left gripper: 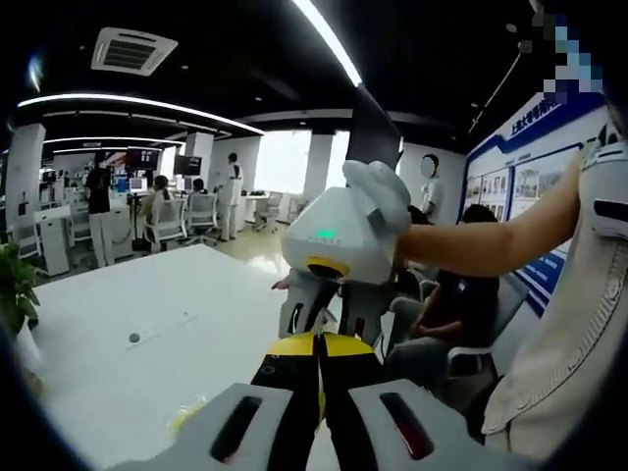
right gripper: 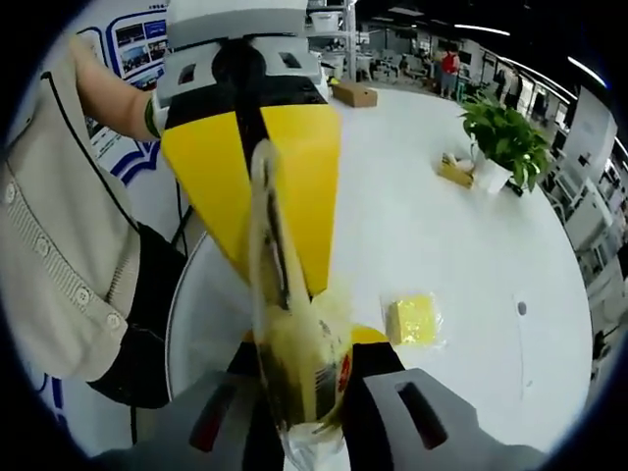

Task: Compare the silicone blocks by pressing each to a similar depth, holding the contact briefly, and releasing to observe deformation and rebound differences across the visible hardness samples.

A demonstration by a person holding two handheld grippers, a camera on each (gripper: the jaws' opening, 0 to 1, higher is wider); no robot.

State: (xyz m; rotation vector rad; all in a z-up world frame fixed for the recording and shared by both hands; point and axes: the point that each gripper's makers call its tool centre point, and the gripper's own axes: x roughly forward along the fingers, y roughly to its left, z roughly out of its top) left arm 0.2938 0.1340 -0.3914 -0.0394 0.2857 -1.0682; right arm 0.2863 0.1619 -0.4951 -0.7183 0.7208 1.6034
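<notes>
A clear plastic bag [right gripper: 294, 343] with a yellow silicone piece inside is stretched between my two grippers, above the white table [right gripper: 471, 226]. My right gripper [right gripper: 299, 392] is shut on the bag's lower end. My left gripper [right gripper: 257, 186] comes in from the top with yellow jaws shut on the bag's upper edge. In the left gripper view, my left gripper [left gripper: 319, 345] has its yellow tips together, and the right gripper [left gripper: 329, 319] hangs just beyond them, held by a person's hand. A second yellow silicone block [right gripper: 412, 319] in clear wrap lies on the table.
A potted plant [right gripper: 505, 137] and a small yellow item [right gripper: 454, 172] stand at the table's far side, with a cardboard box [right gripper: 353, 93] further back. Seated people [left gripper: 461, 294] are close beside the table edge. Office desks, chairs and standing people fill the background.
</notes>
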